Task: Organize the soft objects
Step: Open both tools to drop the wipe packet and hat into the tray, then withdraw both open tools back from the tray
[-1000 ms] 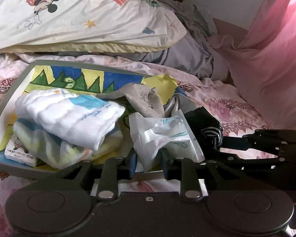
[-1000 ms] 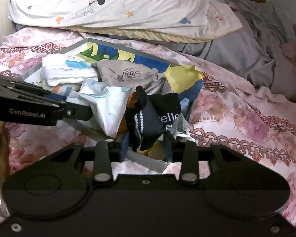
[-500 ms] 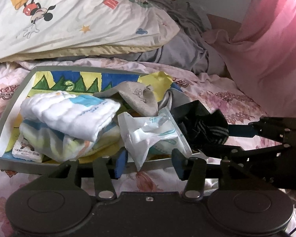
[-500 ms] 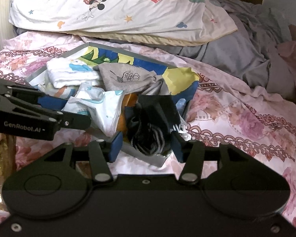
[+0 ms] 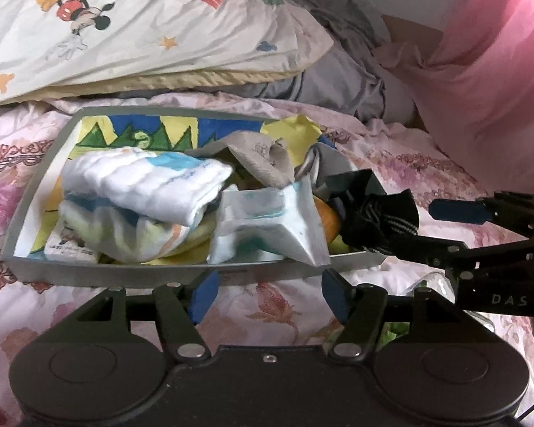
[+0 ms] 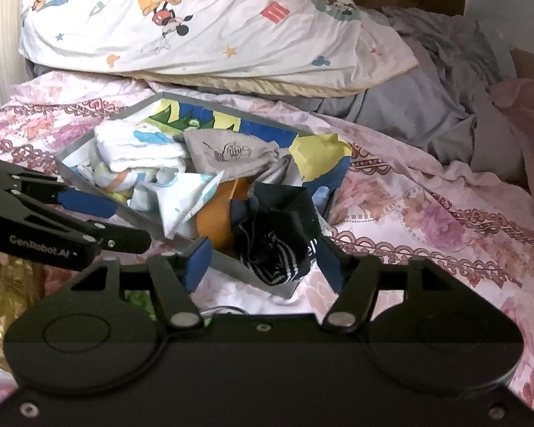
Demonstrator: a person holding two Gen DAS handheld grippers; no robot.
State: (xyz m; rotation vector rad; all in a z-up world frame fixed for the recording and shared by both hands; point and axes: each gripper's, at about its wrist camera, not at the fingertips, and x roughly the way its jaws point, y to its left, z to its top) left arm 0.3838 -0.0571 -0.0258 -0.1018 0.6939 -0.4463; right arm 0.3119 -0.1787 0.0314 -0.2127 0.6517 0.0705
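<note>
Black linkage grippers with silver screws, blue-padded fingers [image 5: 204, 291], white "GenRobot.AI" and "DAS" lettering.

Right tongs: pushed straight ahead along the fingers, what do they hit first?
Most likely the black striped sock hanging over the near corner of the grey tray, right between the open right tongs. Depth is uncertain; the tray wall sits just beneath.

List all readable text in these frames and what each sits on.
"GenRobot.AI": side of the left tool, seen from the right wrist view.
"DAS": body of the right tool, left wrist view; the text may be cut off.
"el": white letters on the black sock, the rest hidden.
Print on the small packet in the tray: too blurred to read.
</note>
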